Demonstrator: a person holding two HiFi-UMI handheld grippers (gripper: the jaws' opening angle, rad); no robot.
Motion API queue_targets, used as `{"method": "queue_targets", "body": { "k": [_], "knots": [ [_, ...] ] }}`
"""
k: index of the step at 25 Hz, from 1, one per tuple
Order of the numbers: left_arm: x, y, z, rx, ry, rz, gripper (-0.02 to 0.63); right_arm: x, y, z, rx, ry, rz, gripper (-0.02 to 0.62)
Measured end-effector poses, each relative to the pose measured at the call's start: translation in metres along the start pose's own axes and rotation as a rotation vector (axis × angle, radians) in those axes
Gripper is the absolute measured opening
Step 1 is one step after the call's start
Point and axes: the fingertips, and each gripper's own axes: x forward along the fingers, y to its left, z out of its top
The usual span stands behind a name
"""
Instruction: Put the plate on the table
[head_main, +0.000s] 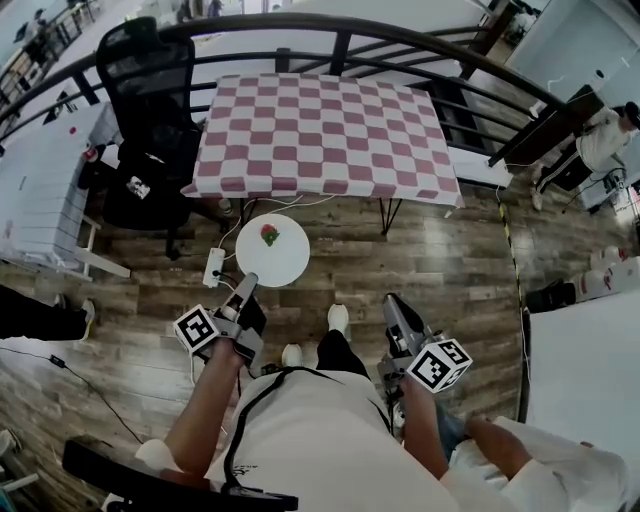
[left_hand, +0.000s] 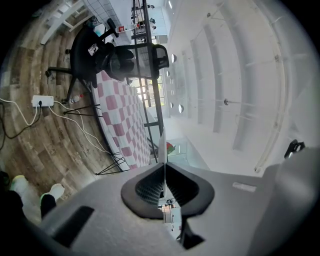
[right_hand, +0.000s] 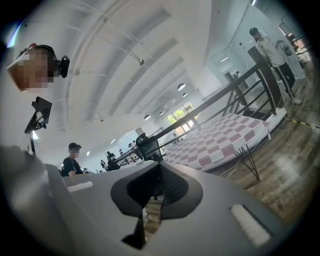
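Your left gripper (head_main: 246, 288): jaws clamped on rim of white plate (head_main: 272, 250); left gripper view shows plate edge-on between them. Plate is over wood floor (head_main: 450, 270), near front edge of bench (head_main: 325, 135) with checked cloth, not on it. Red-green mark on plate, maybe fruit picture. Your right gripper (head_main: 393, 303): jaws together, nothing between. 1 black chair (head_main: 150, 100) beside bench.
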Motion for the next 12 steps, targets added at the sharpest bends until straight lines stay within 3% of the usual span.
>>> {"method": "queue_targets", "body": {
  "k": [12],
  "knots": [
    [0.061,0.000,0.008,0.006,-0.013,0.002,0.018,0.035,-0.044,0.035,0.012,0.008,0.012,0.006]
  ]
}}
